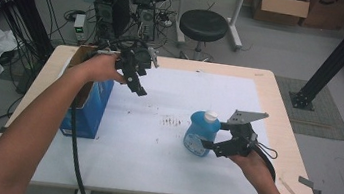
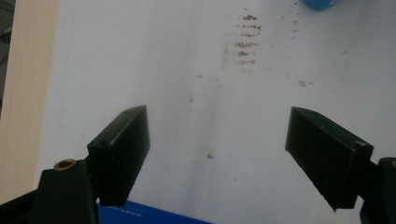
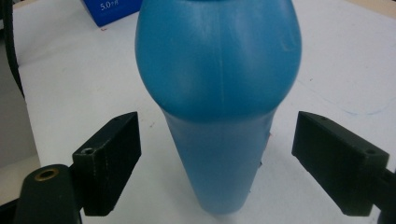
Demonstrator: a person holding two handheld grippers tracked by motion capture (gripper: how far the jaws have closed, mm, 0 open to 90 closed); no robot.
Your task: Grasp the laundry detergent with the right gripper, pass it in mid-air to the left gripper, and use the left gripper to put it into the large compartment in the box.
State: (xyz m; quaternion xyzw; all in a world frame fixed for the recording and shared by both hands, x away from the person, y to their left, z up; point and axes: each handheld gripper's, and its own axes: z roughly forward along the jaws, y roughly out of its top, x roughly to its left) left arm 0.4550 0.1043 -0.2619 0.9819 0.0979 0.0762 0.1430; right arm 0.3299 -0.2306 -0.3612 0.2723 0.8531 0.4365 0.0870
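A blue bottle with a white cap stands upright on the white sheet that covers most of the bench, closer to the right edge than the left. The right gripper is down low beside it, coming in from the right. In the right gripper view the bottle stands between the two black jaws, and there is a gap on each side — the jaws are wide apart and do not touch it. The right hand holds the gripper from behind, near the front right part of the bench. The left gripper is up in the air over the back left part of the sheet, held by the left hand. Its jaws are spread wide too, with nothing between them. In the left gripper view it looks down at the bare sheet, where there is a patch of small brown marks — the same marks sit near the middle of the bench in the high view. A blue box stands at the left edge of the sheet, under the left arm, well apart from the bottle.
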